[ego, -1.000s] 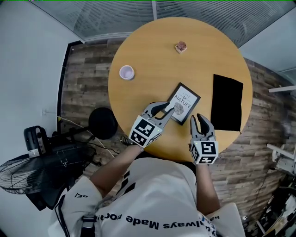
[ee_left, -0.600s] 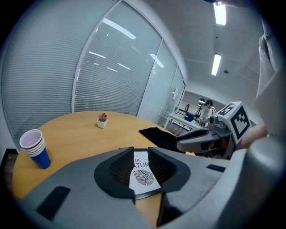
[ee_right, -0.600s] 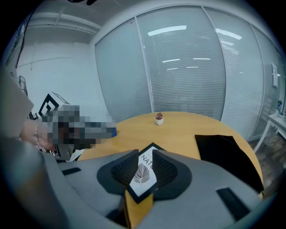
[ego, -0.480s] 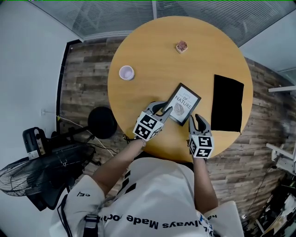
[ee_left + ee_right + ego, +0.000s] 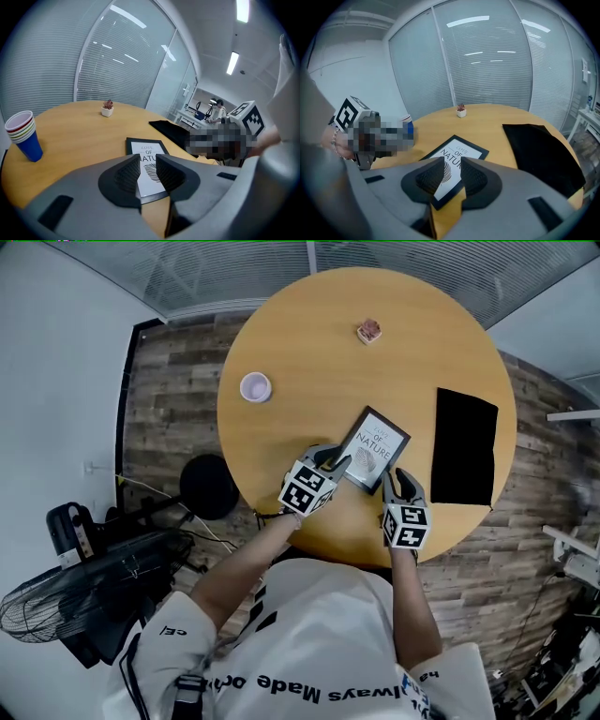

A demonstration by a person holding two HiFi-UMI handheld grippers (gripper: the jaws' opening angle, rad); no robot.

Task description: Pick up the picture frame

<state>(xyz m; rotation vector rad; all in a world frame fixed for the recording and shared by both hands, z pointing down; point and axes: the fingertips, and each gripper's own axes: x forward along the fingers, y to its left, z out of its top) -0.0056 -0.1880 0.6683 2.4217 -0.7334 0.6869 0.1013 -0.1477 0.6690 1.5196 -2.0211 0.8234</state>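
1. Both tongs have advanced toward the picture frame [image 5: 375, 448] since the earlier frames, and their jaws have drawn closer together.
2. Left tongs [image 5: 335, 459]: positioned at the frame's near-left edge. The jaws stand a narrow gap apart and clamp nothing. In the left gripper view, the frame's near corner shows through the gap.
3. Picture frame: lies flat on the round bench [image 5: 309, 352], turned at an angle, close to the bench's near edge and between the two tongs.
4. Right tongs [image 5: 401, 476]: positioned at the frame's near-right corner. The jaws are narrow and hold nothing. The right gripper view shows the frame's corner just ahead of the pads.
5. Purpose, as judged: a flat frame offers only its edges, so each tool is set against one side.
6. Pose: the left forearm runs diagonally rightward, the right forearm almost straight ahead, with both marker cubes uppermost.
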